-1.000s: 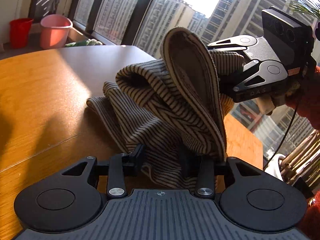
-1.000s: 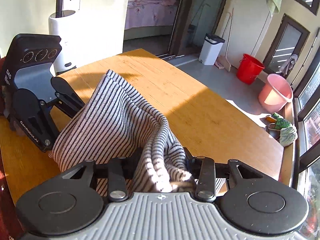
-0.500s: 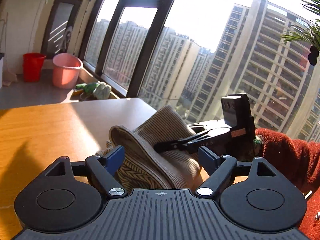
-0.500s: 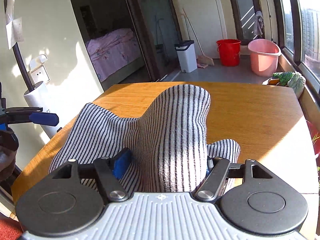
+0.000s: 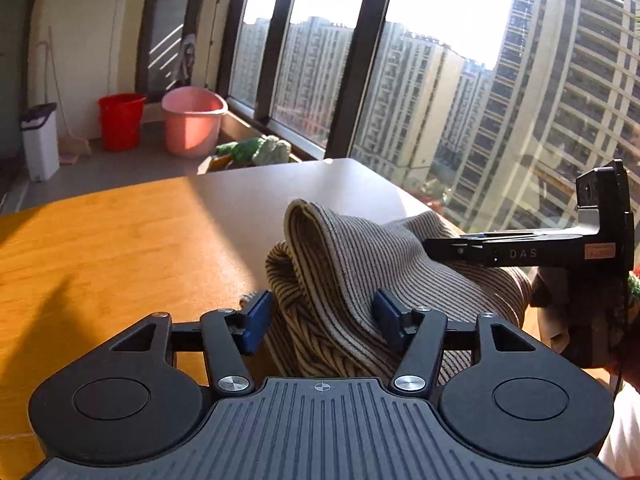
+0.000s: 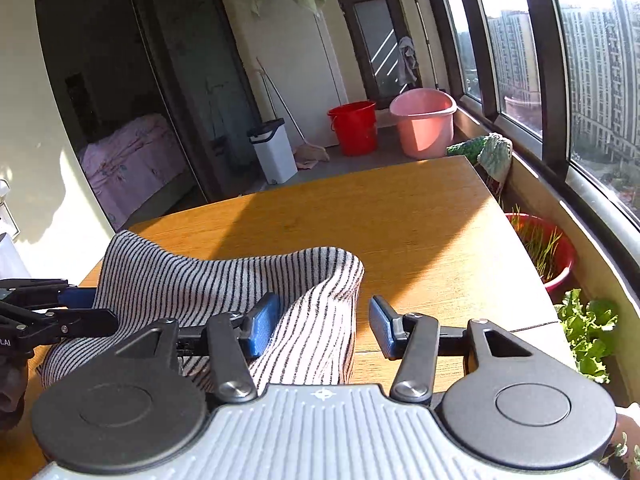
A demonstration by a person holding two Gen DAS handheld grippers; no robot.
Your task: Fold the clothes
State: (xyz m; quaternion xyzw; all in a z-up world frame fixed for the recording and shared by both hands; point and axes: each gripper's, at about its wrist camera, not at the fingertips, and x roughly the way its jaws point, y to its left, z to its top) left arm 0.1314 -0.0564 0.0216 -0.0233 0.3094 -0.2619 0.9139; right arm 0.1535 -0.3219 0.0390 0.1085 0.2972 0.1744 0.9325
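Striped cloth [image 5: 360,264] is heaped on the wooden table [image 5: 120,248], directly ahead of the left claw [image 5: 320,318] and partly between its blue-padded fingers [image 5: 256,320]. The left claw's jaws are spread apart; the right-hand pad is touched by a fold of the cloth, while the left-hand pad is seen just beside the fabric, and no pinch is made. A raised fold is seen just above and ahead of this claw.

From the right wrist view, the same cloth [image 6: 208,280] is spread ahead and to the left of the right claw [image 6: 320,326]. Its jaws are also held wide apart: the left pad [image 6: 260,328] is met by the cloth's rolled edge, and bare table [image 6: 400,232] is seen in front of the right pad. Nothing is clamped by it.

The right claw is seen side-on at the right of the left wrist view [image 5: 520,250], its tips resting against the far side of the heap.

Beyond the table, a red bucket [image 6: 354,126], a pink tub [image 6: 424,122] and a white bin [image 6: 272,150] are seen on the floor.
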